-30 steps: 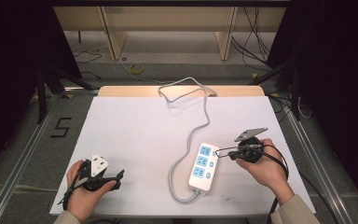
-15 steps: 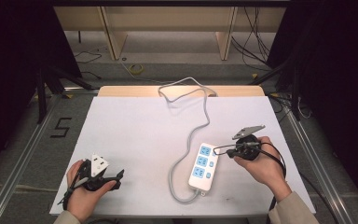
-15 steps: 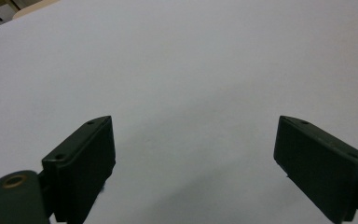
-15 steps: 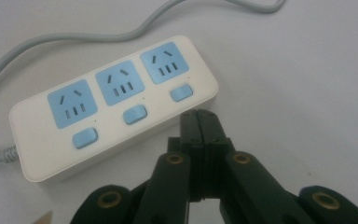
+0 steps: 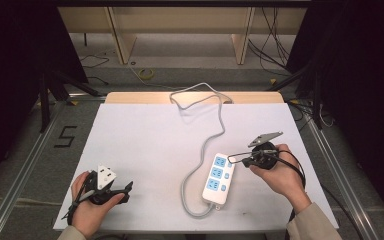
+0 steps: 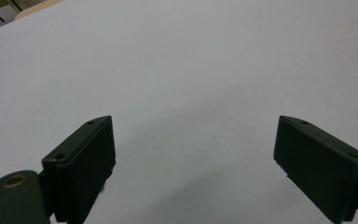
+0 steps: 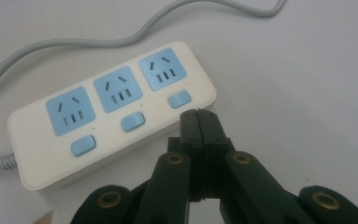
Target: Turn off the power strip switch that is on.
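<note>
White plastic power strip [image 7: 109, 119] with 3 blue sockets lay just before the right gripper [image 7: 198, 116], its jaws pressed together, empty.

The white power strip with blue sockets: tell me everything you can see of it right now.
The white power strip with blue sockets is a rounded, plastic-looking block carrying three light-blue sockets, each with its own blue button. It lies flat, face up, on the white table sheet. A grey cable leaves one end, loops and runs to the far edge. The right gripper, jaws together, sits by its edge near one button; contact is unclear.
</note>
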Demonstrator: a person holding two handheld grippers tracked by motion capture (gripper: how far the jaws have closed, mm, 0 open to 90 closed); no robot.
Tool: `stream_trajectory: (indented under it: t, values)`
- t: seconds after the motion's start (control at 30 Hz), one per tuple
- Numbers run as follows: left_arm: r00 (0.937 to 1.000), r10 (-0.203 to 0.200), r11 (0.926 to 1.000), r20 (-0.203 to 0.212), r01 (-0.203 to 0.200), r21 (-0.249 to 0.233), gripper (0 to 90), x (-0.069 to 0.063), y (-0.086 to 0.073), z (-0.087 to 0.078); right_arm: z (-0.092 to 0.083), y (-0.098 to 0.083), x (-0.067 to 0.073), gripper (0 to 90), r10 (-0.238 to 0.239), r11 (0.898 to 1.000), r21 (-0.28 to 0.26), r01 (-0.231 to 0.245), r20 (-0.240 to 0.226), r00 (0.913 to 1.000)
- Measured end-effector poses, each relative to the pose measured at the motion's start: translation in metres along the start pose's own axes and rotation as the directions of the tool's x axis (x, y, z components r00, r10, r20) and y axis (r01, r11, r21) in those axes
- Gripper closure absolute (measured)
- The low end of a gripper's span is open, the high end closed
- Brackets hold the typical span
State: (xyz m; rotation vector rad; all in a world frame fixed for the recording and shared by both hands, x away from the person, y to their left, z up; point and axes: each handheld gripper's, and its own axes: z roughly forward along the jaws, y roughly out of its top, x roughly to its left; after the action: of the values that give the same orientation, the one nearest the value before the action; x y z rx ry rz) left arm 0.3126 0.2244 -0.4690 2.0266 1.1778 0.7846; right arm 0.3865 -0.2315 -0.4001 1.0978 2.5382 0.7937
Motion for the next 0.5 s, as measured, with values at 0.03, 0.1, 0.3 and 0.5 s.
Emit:
stream_trajectory:
  t: [0.03,0.1,0.3,0.5]
  values:
    - [1.0,-0.002,1.0,0.0,0.002,0.0,12.0,-0.0002,0.0,-0.0001,0.0,0.0004,0.0001,90.0,0.0,1.0,0.001,0.0,-0.001,1.0]
    - [1.0,0.0,1.0,-0.001,0.0,-0.001,12.0,0.0,0.0,-0.0002,0.0002,0.0011,0.0002,90.0,0.0,1.0,0.003,0.0,-0.001,1.0]
    - [1.0,-0.001,1.0,-0.002,0.001,-0.002,12.0,0.0,0.0,-0.0001,0.0003,0.0029,0.0001,90.0,0.002,1.0,0.004,-0.002,-0.003,1.0]
    - [1.0,-0.002,1.0,-0.002,0.002,-0.004,12.0,0.0006,0.0001,-0.0003,0.0015,0.0046,-0.0004,90.0,0.001,1.0,0.003,-0.001,0.001,1.0]
